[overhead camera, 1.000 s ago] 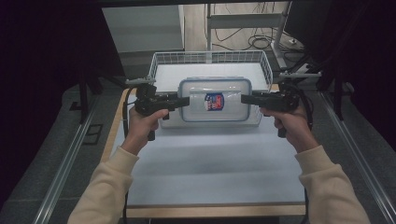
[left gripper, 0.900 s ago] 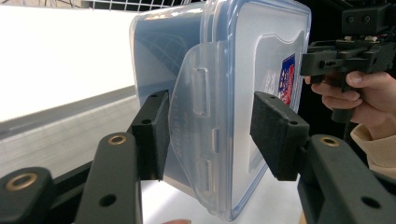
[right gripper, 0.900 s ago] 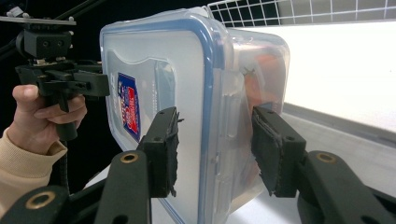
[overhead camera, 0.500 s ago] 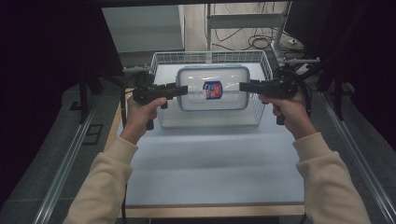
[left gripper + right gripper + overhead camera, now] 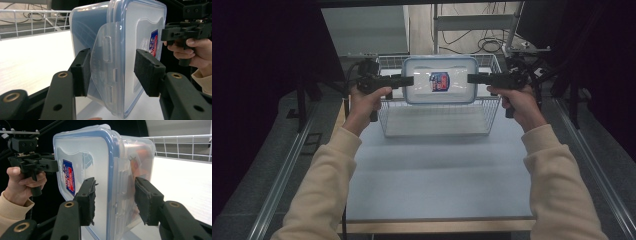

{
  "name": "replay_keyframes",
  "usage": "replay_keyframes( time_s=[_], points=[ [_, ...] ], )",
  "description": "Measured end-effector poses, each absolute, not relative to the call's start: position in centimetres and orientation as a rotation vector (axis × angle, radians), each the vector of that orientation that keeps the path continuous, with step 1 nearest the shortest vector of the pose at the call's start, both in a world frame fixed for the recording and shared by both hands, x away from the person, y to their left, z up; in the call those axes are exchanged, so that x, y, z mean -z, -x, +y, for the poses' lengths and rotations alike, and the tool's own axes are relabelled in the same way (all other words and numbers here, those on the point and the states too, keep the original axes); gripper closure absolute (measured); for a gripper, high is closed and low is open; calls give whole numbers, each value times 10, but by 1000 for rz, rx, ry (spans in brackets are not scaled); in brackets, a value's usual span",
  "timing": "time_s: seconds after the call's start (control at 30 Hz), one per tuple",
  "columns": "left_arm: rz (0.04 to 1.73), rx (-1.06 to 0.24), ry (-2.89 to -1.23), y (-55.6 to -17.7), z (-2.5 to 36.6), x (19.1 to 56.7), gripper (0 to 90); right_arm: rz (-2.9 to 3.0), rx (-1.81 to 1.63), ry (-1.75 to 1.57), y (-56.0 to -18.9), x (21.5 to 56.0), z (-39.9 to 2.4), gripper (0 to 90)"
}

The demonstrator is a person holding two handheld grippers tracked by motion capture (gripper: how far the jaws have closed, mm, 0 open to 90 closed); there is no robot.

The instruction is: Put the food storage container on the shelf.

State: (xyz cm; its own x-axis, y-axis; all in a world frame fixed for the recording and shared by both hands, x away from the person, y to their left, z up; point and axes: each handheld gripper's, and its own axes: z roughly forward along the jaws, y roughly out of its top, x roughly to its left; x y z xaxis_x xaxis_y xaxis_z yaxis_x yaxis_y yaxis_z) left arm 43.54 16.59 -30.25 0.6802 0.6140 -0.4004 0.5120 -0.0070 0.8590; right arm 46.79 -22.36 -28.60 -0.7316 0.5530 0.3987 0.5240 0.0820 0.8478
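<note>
A clear plastic container [image 5: 439, 80] with a blue-rimmed lid and a red-and-blue label hangs in the air over the white wire basket [image 5: 437, 117]. My left gripper [image 5: 409, 80] is shut on its left end and my right gripper [image 5: 472, 78] is shut on its right end. In the left gripper view the pads of my left gripper [image 5: 112, 72] clamp the container [image 5: 117, 37] at its latch flap. The right gripper view has my right gripper [image 5: 115, 200] pinching the lid and wall of the container [image 5: 85, 157], with something orange inside.
The wire basket stands at the far middle of the pale table [image 5: 437, 170]; its rim [image 5: 32, 17] [image 5: 180, 145] shows behind the container. Dark frames and cables stand beyond the table's far edge. Rails run along both sides.
Both grippers have carried the container away from the person and upward. It now sits higher in the high view, over the basket's far part.
</note>
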Motion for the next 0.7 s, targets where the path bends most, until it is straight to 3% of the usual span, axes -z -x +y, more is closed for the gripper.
replay_keyframes(
  time_s=[0.7],
  points=[
    [1033, 14, -1625, -497, 171, 317, 481, 2288, -1744, -1344, -528, 294, -217, 512]
  ],
)
